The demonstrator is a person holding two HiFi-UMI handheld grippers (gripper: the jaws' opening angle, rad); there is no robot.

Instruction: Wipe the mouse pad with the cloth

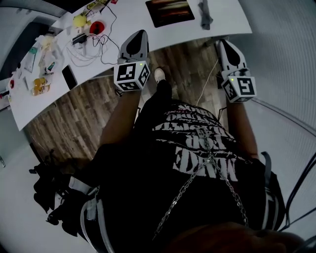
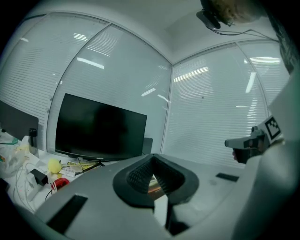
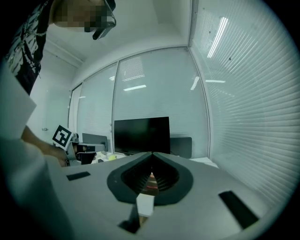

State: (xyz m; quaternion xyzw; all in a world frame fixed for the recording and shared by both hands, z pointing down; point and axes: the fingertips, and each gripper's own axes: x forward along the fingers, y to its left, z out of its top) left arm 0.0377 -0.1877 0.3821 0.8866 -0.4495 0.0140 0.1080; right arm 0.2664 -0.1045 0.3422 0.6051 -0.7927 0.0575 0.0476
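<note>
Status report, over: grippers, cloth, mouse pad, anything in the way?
Left gripper and right gripper shut, empty, at desk edge. Cloth lies beside mouse pad, untouched. Cables sit far left.

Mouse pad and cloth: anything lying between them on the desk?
Nothing. In the head view only a narrow bare strip of the white desk separates the mouse pad from the cloth on its right.
</note>
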